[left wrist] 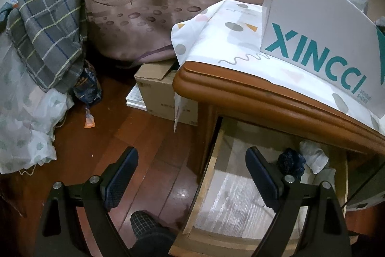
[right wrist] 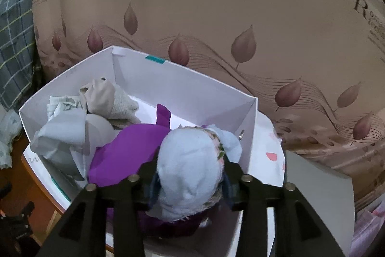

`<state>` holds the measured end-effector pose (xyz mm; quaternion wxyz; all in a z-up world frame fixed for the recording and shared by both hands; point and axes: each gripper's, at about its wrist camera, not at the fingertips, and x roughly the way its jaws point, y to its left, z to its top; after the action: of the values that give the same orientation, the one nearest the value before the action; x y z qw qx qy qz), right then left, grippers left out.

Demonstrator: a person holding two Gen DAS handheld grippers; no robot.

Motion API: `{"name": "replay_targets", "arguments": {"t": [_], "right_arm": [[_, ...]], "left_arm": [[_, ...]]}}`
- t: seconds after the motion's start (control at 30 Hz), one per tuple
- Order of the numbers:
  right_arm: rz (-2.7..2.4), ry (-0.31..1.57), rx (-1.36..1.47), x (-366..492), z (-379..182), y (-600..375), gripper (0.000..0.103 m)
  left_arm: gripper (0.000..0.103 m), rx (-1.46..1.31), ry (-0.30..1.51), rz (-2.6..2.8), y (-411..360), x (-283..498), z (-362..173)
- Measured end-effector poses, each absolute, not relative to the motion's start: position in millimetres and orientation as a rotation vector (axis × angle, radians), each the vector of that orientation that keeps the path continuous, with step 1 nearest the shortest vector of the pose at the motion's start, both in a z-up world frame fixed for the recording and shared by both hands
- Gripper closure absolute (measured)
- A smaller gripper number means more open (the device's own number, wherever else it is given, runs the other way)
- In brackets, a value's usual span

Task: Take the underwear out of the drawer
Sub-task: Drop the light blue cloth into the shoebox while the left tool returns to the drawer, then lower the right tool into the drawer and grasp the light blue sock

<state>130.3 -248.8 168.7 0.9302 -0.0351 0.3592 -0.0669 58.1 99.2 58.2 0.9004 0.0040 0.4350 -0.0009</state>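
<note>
A pale blue piece of underwear, edged with a floral trim, is being carried between the fingers of the right gripper, directly above the open white box. Whether the pads are pressing on the cloth cannot be told, since the bundle is hiding them. Inside the box, a purple garment is lying just beneath the blue piece, and grey and beige garments are being kept at the box's left end. So several pieces are judged to be out of the drawer already.

Below the box, the drawer is standing open, and a dark blue bundle and a white cloth are waiting at its back. These are judged to be what is left. The left gripper is being held spread wide and empty over the drawer's near edge.

"XINCCI" is printed in teal on the box's side. Behind the box, "Romantic feeling" is being shown on the leaf-patterned fabric.
</note>
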Motion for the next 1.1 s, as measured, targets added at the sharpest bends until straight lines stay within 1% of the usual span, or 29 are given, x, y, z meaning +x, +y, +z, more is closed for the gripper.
{"name": "replay_targets", "arguments": {"t": [0.07, 0.2, 0.3, 0.6, 0.77, 0.9, 1.03, 1.1], "right_arm": [[-0.116, 0.729, -0.038, 126.3, 172.3, -250.8, 0.043], [-0.082, 0.726, -0.039, 119.9, 178.5, -244.4, 0.042], [-0.069, 0.716, -0.058, 113.9, 184.0, -237.4, 0.036], [-0.071, 0.679, -0.087, 94.0, 202.3, -230.9, 0.035], [0.044, 0.661, -0.141, 37.3, 213.8, -217.4, 0.035], [0.19, 0.763, -0.205, -7.5, 192.6, -201.8, 0.035], [0.258, 0.936, -0.262, -30.3, 142.1, -188.8, 0.035], [0.269, 1.058, -0.269, -30.2, 102.3, -183.4, 0.035]], "left_arm": [[0.014, 0.01, 0.902, -0.003, 98.5, 57.4, 57.8], [0.014, 0.001, 0.912, -0.008, 99.2, 58.3, 56.7], [0.014, 0.003, 0.913, -0.008, 99.1, 58.9, 56.7], [0.014, 0.001, 0.913, -0.025, 99.2, 58.3, 54.5], [0.014, 0.008, 0.913, -0.029, 96.8, 58.2, 54.2], [0.014, 0.033, 0.916, -0.031, 90.7, 57.1, 52.6], [0.014, 0.053, 0.914, -0.034, 85.2, 54.8, 51.6], [0.014, 0.057, 0.916, -0.034, 83.9, 54.9, 51.1]]}}
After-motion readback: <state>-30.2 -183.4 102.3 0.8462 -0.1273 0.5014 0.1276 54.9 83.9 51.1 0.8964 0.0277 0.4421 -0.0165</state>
